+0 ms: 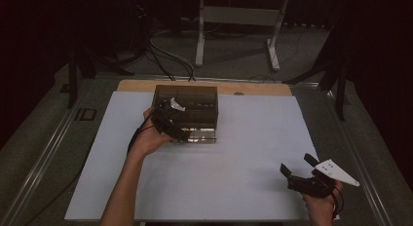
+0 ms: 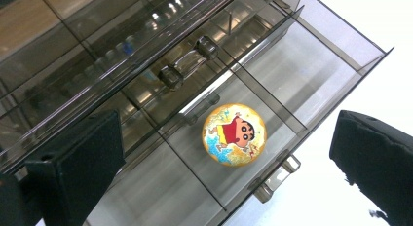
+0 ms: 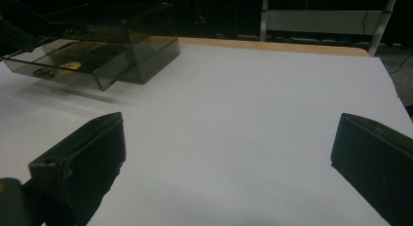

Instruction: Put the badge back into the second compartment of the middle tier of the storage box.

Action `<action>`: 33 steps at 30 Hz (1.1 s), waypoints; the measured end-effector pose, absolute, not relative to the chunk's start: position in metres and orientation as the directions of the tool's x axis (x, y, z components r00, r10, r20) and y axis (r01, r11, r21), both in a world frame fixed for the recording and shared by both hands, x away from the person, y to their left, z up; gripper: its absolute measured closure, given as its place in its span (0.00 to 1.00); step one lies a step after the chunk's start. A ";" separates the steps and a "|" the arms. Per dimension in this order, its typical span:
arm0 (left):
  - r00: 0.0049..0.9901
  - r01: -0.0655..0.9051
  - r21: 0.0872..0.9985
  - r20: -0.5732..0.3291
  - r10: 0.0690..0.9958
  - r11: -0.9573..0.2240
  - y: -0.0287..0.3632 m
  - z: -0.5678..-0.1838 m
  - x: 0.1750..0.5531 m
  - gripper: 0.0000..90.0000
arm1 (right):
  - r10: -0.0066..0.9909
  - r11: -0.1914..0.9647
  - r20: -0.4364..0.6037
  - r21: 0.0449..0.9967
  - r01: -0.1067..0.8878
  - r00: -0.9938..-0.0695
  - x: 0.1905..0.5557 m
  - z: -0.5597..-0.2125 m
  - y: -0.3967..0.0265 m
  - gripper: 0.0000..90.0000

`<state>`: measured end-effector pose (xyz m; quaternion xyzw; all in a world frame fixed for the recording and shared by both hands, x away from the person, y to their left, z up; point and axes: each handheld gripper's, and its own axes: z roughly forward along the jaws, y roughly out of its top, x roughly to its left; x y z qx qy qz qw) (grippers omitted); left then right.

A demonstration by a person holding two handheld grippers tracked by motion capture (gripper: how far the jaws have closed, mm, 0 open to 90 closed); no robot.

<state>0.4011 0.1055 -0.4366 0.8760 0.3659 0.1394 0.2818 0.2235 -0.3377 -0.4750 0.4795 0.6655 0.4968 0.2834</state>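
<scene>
Ball [image 2: 234, 134]: small, round, yellow-orange, printed with a cartoon child in a red shirt; lies loose in the middle compartment of the open drawer.

Drawer unit [image 1: 187, 106]: smoky transparent plastic, bottom drawer [image 2: 272, 114] pulled out, divided into compartments, standing on the white table sheet.

The white bench [image 1: 234, 158] is bare and wide between the two hands, so a hand can slide there. The dark drawer box [image 1: 195, 97] stands at the back. Its bottom drawer [image 2: 272, 89] sticks out, open on top, with thin walls and a round picture ball [image 2: 234, 134] inside.
</scene>
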 end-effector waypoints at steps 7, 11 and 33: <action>0.694 0.557 0.606 0.036 0.719 -0.568 0.110 -0.435 0.397 0.01 | 0.920 0.045 0.100 0.934 0.356 -0.378 0.224 -0.475 -0.338 0.00; 0.698 0.551 0.604 0.044 0.715 -0.575 0.113 -0.435 0.393 0.01 | 0.920 0.044 0.101 0.933 0.356 -0.378 0.223 -0.475 -0.338 0.00; 0.732 0.516 0.612 0.049 0.679 -0.600 0.112 -0.444 0.374 0.01 | 0.921 0.047 0.097 0.933 0.356 -0.378 0.224 -0.475 -0.338 0.00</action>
